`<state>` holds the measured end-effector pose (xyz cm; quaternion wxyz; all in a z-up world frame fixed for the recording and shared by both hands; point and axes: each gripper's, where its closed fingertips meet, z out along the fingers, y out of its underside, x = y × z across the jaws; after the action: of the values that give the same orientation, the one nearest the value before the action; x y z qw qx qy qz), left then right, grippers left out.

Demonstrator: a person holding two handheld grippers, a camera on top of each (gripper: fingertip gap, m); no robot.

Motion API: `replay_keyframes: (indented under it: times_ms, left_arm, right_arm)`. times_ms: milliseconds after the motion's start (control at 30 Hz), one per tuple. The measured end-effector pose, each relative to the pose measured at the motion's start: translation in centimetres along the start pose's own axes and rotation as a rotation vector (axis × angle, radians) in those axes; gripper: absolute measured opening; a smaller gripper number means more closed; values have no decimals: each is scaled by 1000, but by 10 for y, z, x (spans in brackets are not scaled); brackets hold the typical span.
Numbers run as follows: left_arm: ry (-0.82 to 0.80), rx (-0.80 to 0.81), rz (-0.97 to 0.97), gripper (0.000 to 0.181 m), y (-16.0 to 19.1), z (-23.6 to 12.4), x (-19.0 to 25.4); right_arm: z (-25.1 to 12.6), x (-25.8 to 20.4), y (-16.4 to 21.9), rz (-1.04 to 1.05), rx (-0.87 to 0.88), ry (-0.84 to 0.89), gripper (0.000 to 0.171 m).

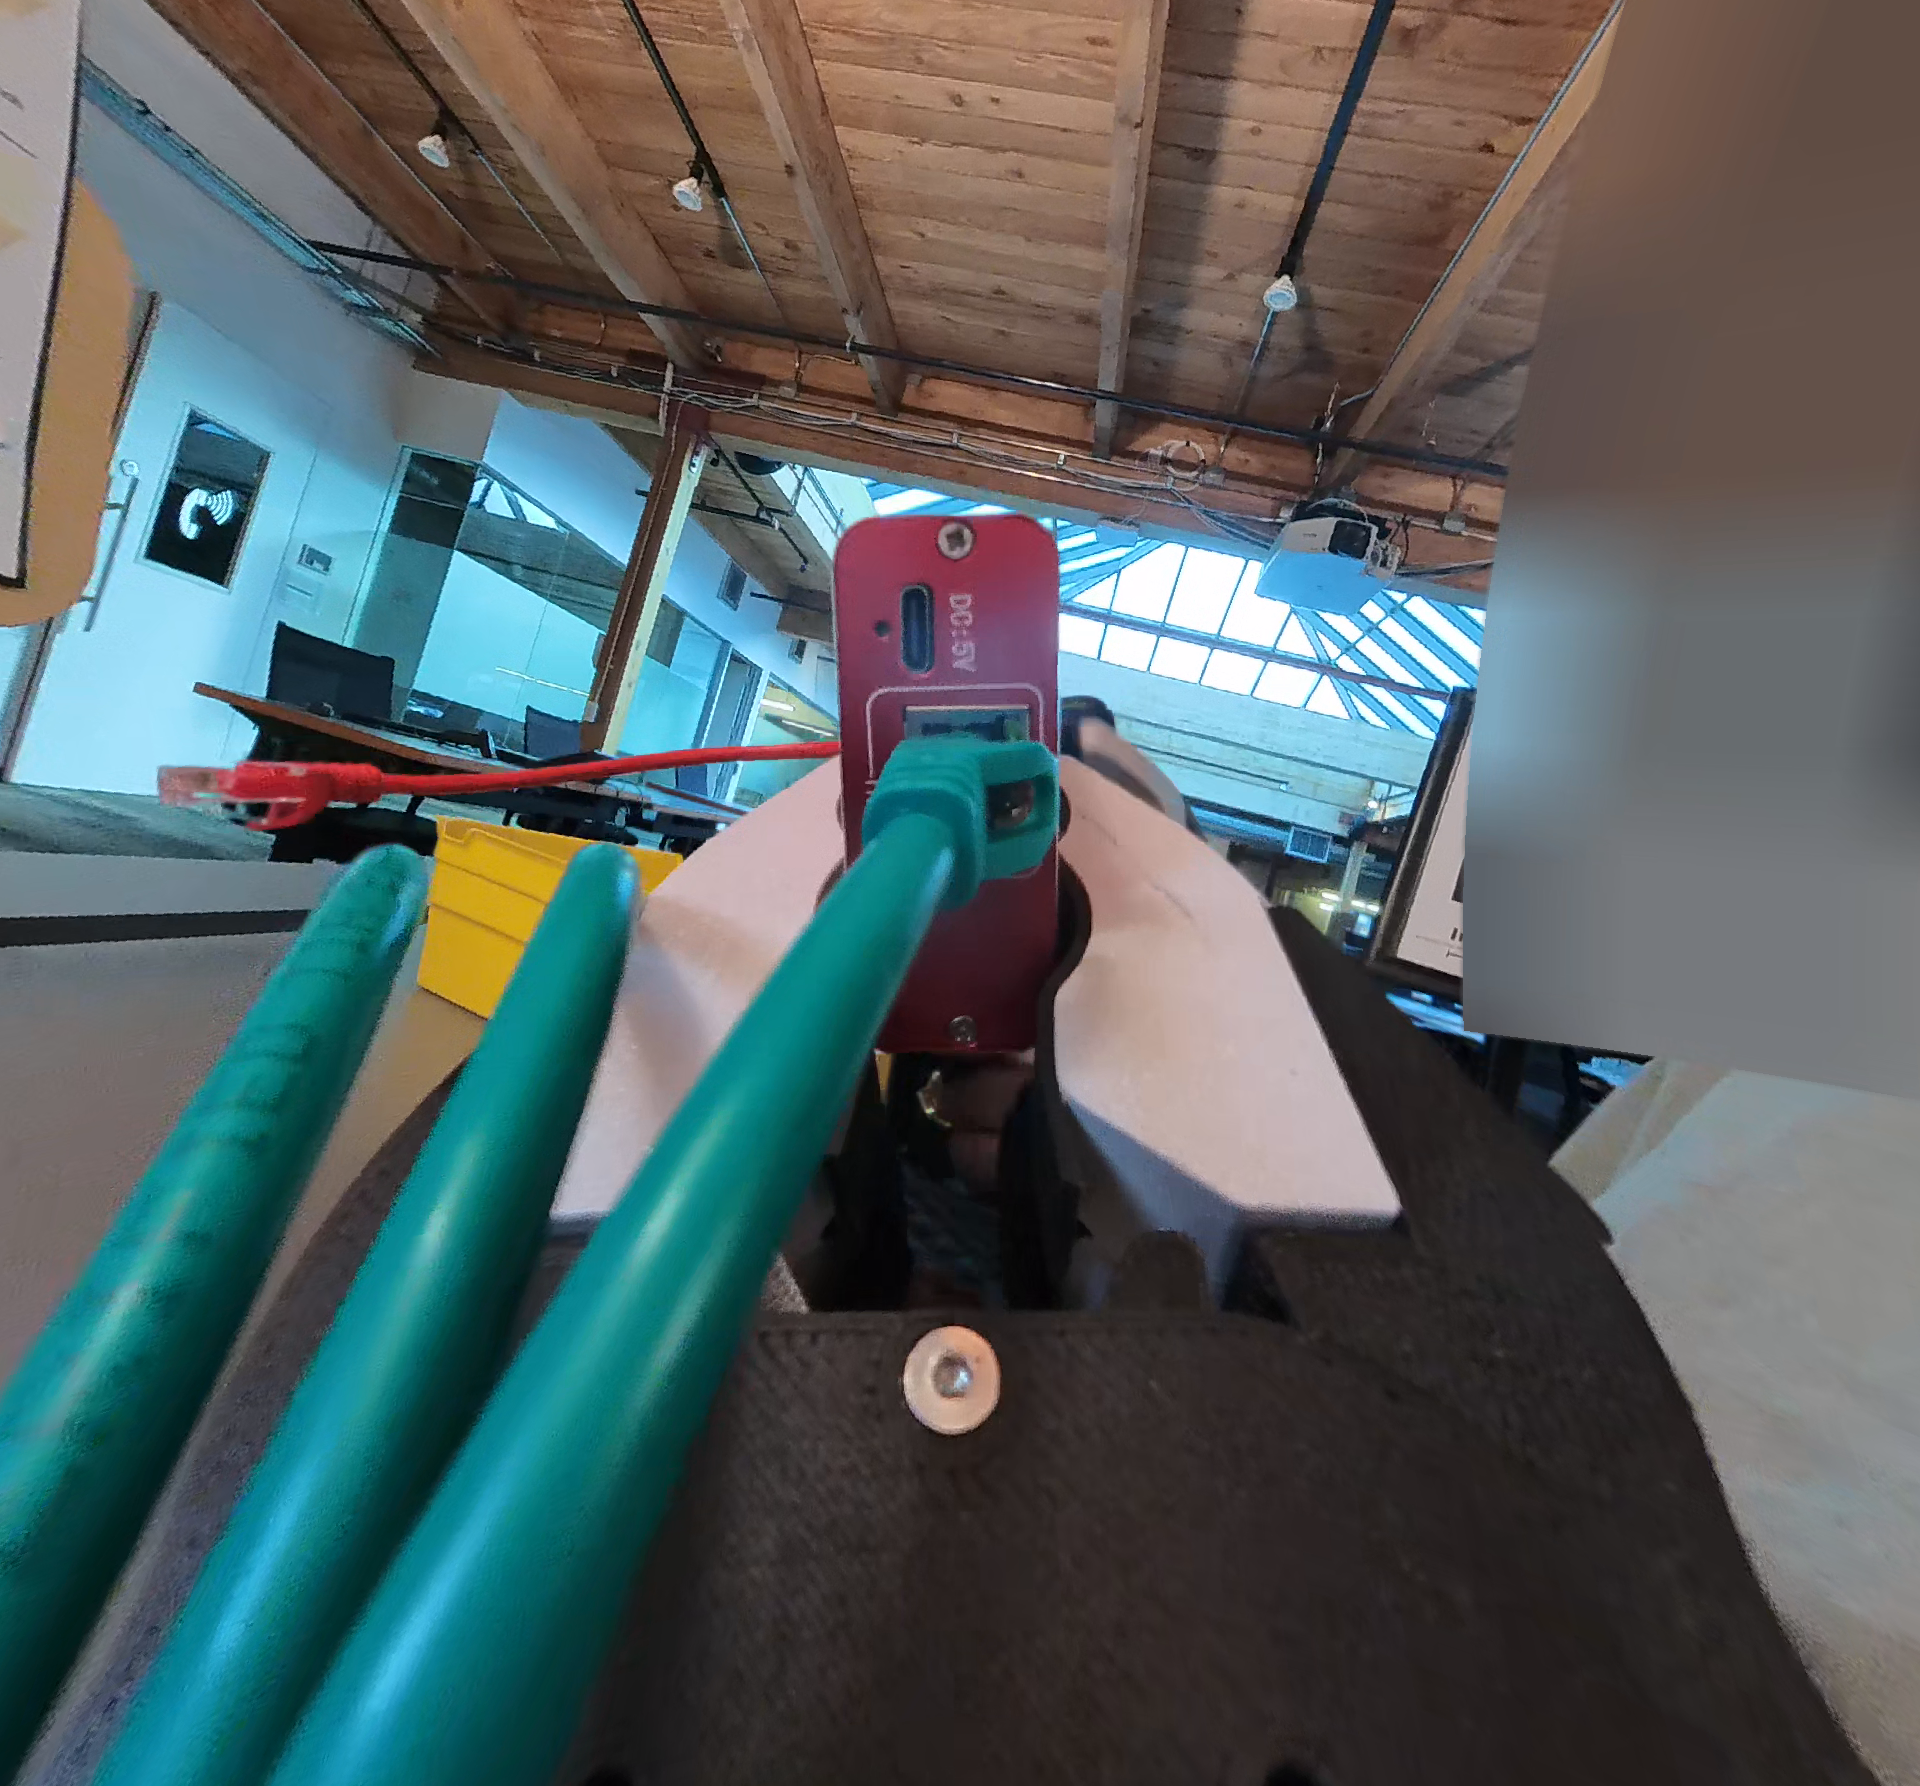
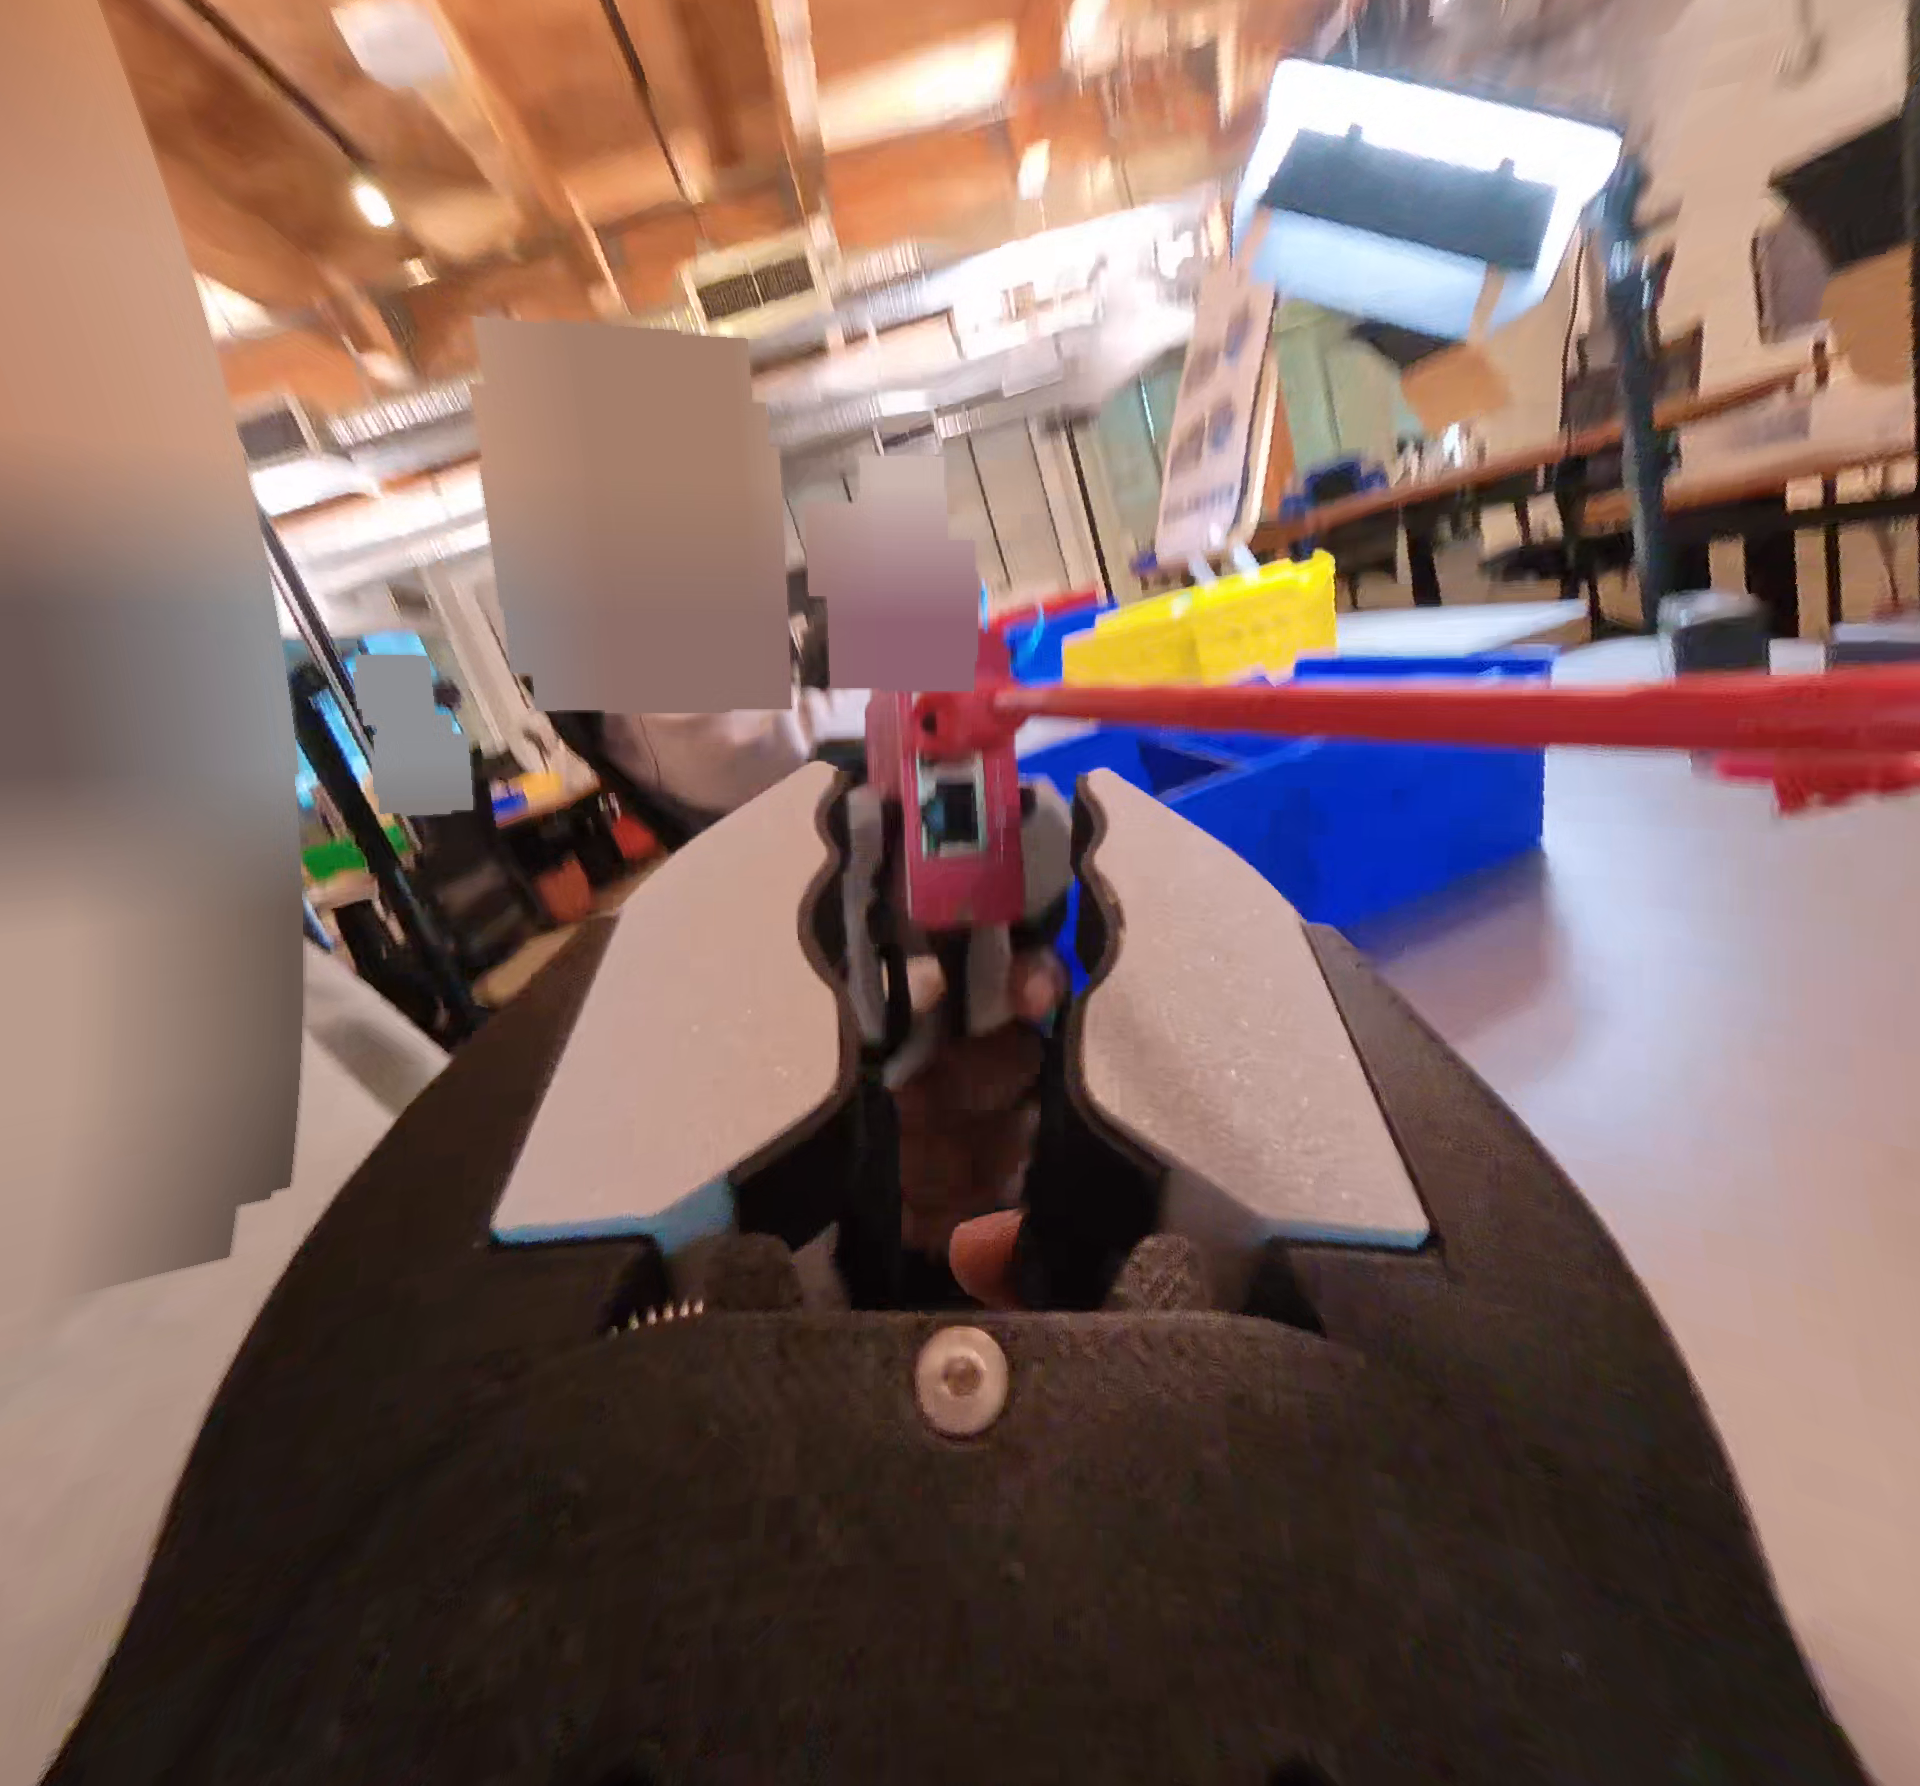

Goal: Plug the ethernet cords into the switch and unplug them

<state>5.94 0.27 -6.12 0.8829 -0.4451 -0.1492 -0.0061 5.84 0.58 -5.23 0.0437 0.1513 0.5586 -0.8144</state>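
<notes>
the left gripper (image 1: 961,905) is clamping the red switch (image 1: 948,780) between its white fingers (image 1: 1195,1009), holding it upright so its long axis is running vertically and one port face is looking straight back at the left wrist camera. a green ethernet cord (image 1: 644,1217) is sitting plugged into the lower port on that face, its booted plug (image 1: 966,801) seated in the socket and its loops trailing back past the camera on the left.

the right gripper (image 2: 956,863) is standing open with nothing between its fingers (image 2: 707,998). the right wrist view is blurred, but the switch is showing dead ahead of the gap, beyond the fingertips — its opposite face is turned toward this gripper, with an empty port (image 2: 954,814) visible in the middle. a red ethernet cord (image 2: 1455,710) is running off to the right from a plug at the upper part of that face; in the left wrist view the same cord (image 1: 582,770) is stretching out sideways to a loose red plug (image 1: 260,791) hanging over the table (image 1: 156,1061), with a yellow bin (image 1: 488,915) behind.

the coming move is turning on this head-on alignment: the free gripper is the one nearer the red plug, which seems to be sitting slightly above the fingers' line, so it would probably need to be rising a little before closing — whether that plug is fully seated i cannot tell.
</notes>
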Motion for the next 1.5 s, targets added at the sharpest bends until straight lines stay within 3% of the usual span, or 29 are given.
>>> replay_keyframes:
  times_ms: [167, 633, 700, 733, 1000, 1300, 1367, 1433, 1500]
  left_arm:
    - [21, -41, 20, 29, 7, 3, 5]
    - [36, -106, 88, 29, 16, 7, 11]
    - [36, -79, 110, 39, 12, 7, 12]
    - [23, -78, 103, 32, 11, 6, 10]
    - [-44, -111, 108, 29, 16, 5, 1]
    - [39, -73, 29, 30, 9, 5, 9]
    - [25, 3, 34, 29, -3, 0, 6]
    - [119, 221, -67, 29, -42, -20, 11]
    - [71, 241, -129, 29, -47, -26, -5]
  right_arm:
    - [-1, -3, -11, -52, 56, -47, 20]
    - [-15, -8, -3, -213, -16, -85, 17]
    - [-16, -10, 0, -212, -20, -93, 16]
    - [-16, -9, 1, -222, -22, -85, 16]
    - [-16, 6, 3, -425, -28, 95, 17]
    - [-13, -6, -5, -497, 21, 147, 14]
    - [-29, 5, -27, -526, 125, 267, 12]
    - [-75, 22, -62, -516, 229, 367, 12]
    - [-116, 32, -80, -483, 219, 427, 12]
